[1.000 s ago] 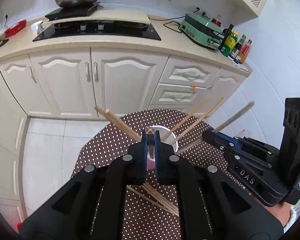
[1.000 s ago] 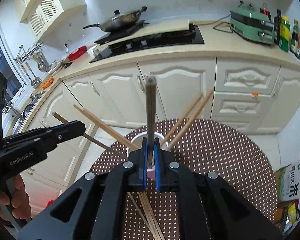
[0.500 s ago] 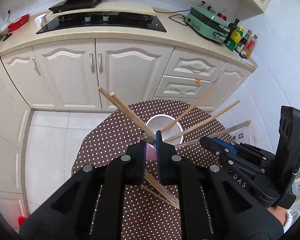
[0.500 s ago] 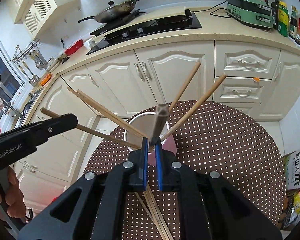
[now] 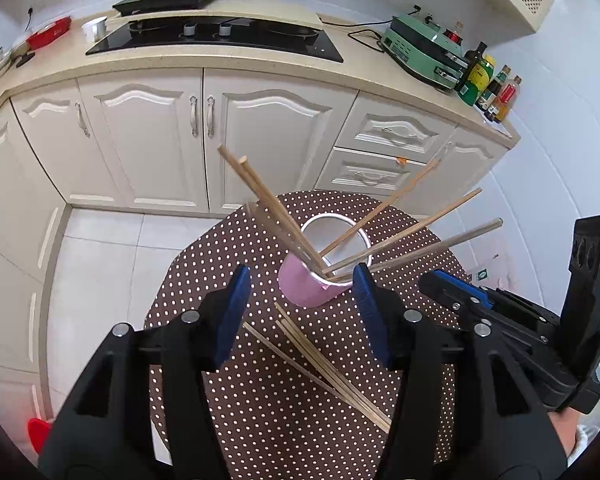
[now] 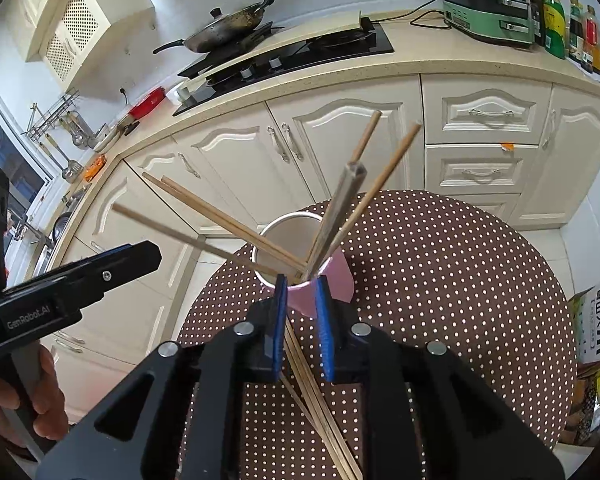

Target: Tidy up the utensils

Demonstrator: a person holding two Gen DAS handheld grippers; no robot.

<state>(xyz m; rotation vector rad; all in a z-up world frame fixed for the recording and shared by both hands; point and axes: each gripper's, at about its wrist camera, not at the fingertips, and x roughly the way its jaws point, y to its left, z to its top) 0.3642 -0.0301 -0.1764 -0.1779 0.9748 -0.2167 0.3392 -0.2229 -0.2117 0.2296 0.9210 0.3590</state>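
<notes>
Where each pair of tongs was clamped on a chopstick half a second ago, both are now seen released: the left gripper (image 5: 300,304) is spread wide, its blue-padded fingers apart on either side of the cup, and the right gripper (image 6: 301,312) is parted by a narrower gap, with nothing held between its pads. The two sticks that were gripped have been let go into the pink cylindrical cup with a pale rim (image 5: 312,286), which stands on the round table covered in a brown cloth with white polka dots (image 5: 260,420), towards the table's far edge, nearest the white kitchen cabinets (image 5: 204,128).

The wooden chopsticks in the cup (image 5: 268,208) are fanned outward, some leaning to the left and some to the right; a darker, greyish square-ended chopstick (image 6: 342,204) is seen leaning against the rim in the right wrist view. A bundle of loose wooden chopsticks (image 5: 332,372) is left lying flat on the cloth, just behind the cup towards the near edge of the table.

It is judged that one round of dropping has been completed and that the task is partly done, since the loose bundle has yet to be gathered.
</notes>
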